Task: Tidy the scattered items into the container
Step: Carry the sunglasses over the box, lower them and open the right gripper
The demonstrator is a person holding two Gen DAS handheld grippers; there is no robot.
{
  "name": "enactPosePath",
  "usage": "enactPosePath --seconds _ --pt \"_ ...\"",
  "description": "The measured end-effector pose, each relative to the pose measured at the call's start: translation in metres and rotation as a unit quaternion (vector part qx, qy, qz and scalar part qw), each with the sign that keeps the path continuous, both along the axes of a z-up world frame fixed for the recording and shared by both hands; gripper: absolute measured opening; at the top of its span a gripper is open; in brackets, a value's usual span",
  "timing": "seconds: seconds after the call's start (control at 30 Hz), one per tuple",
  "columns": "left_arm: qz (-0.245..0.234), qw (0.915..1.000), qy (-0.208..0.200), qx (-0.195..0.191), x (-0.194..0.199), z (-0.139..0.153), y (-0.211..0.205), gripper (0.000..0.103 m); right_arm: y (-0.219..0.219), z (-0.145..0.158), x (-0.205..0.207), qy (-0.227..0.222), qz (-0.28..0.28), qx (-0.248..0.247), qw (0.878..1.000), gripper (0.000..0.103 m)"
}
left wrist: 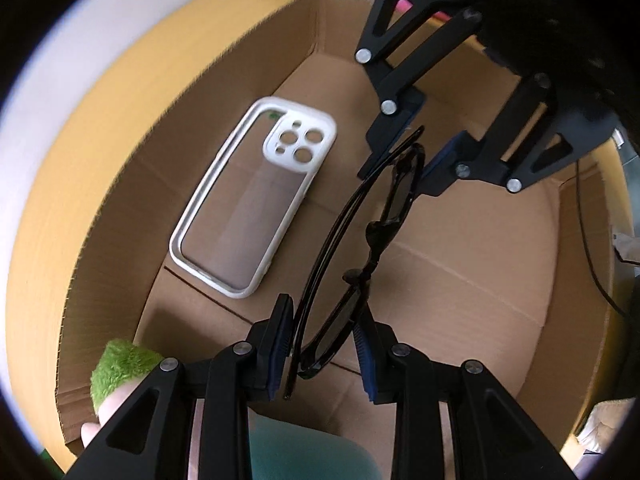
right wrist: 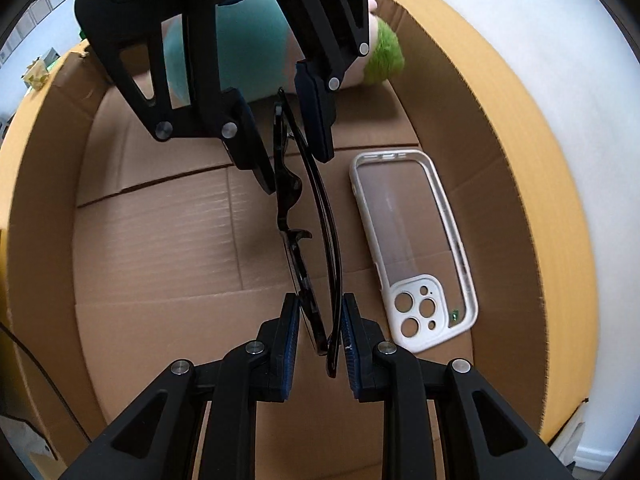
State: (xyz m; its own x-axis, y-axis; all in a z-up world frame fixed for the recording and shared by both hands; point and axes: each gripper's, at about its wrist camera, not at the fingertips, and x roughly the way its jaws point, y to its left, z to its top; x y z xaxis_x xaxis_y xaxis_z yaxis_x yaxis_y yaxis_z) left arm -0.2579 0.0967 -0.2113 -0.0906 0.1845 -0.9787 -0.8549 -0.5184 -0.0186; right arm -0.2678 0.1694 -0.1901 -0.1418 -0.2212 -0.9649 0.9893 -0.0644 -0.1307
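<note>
Surface: the creased brown floor of an open corrugated cardboard box (left wrist: 472,280) (right wrist: 160,240), with flap seams running across it.
Room: a pale white surface shows beyond the box walls in both wrist views; a dark cable (left wrist: 588,240) trails outside the box in the left wrist view.
Glasses: a folded pair of glossy black-framed glasses (left wrist: 352,248) (right wrist: 308,224) is held over the middle of the box floor, spanning from one gripper to the other.
Left gripper: the black two-finger left gripper (left wrist: 324,344) (right wrist: 284,120) has its blue pads closed in around one end of the glasses, though I cannot tell whether the pads press on the frame.
Right gripper: the black two-finger right gripper (right wrist: 320,348) (left wrist: 404,160) faces it from the other end, pads close around the frame there, with small gaps showing, so firm contact is unclear.
Phone case: a white-rimmed clear phone case (left wrist: 256,196) (right wrist: 416,248) lies flat on the box floor just beside the glasses.
Plush toy: a soft toy with green fuzzy hair and a teal body (left wrist: 120,372) (right wrist: 376,56) sits at the box end behind the left gripper.
Edges: tall box walls ring both grippers.
Open room: bare floor lies on the side of the glasses away from the case.
</note>
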Motion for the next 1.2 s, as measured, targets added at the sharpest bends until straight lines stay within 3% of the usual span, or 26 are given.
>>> enactPosePath --seconds 0.3,0.37,0.43,0.47,0.57,0.6,0.63,0.83,0.97,1.07,1.1,1.2 --pt "0.018 0.9993 -0.011 -0.031 -0.011 -0.012 0.005 0.036 -0.004 -0.015 -0.004 -0.007 -0.016 0.009 1.000 0.022" --pt "0.022 0.9991 -0.010 -0.035 -0.012 -0.010 0.004 0.044 -0.004 -0.014 -0.005 -0.010 -0.018 0.010 1.000 0.022" --pt "0.025 0.9990 -0.008 -0.036 -0.013 -0.007 0.004 0.058 -0.004 -0.013 -0.004 -0.013 -0.018 0.012 1.000 0.026" --pt "0.027 0.9989 -0.004 -0.038 -0.013 -0.005 0.003 0.059 -0.003 -0.012 -0.003 -0.011 -0.019 0.012 1.000 0.027" --pt "0.028 0.9989 0.003 -0.038 -0.011 0.006 0.001 0.059 0.000 -0.005 0.000 -0.003 -0.026 0.007 1.000 0.046" --pt "0.029 0.9989 0.006 -0.036 -0.010 0.011 0.000 0.059 0.001 -0.001 0.000 0.002 -0.034 0.003 0.999 0.063" --pt "0.030 0.9989 0.008 -0.035 -0.009 0.016 0.000 0.059 0.003 0.004 -0.001 0.006 -0.047 -0.002 0.999 0.074" --pt "0.077 0.9966 0.031 -0.004 0.015 0.055 -0.021 0.059 0.016 0.057 0.000 -0.007 -0.138 -0.064 0.988 0.077" --pt "0.140 0.9877 0.039 0.058 0.044 0.097 -0.043 0.059 0.027 0.087 0.027 -0.039 -0.247 -0.107 0.962 0.081" --pt "0.199 0.9714 0.040 0.123 0.065 0.133 -0.053 0.059 0.042 0.112 0.046 -0.071 -0.353 -0.148 0.921 0.082" --pt "0.219 0.9647 0.041 0.140 0.068 0.144 -0.063 0.064 0.047 0.117 0.053 -0.075 -0.385 -0.155 0.907 0.082" --pt "0.279 0.9424 0.051 0.177 0.102 0.168 -0.072 0.070 0.063 0.142 0.075 -0.064 -0.466 -0.173 0.865 0.082"
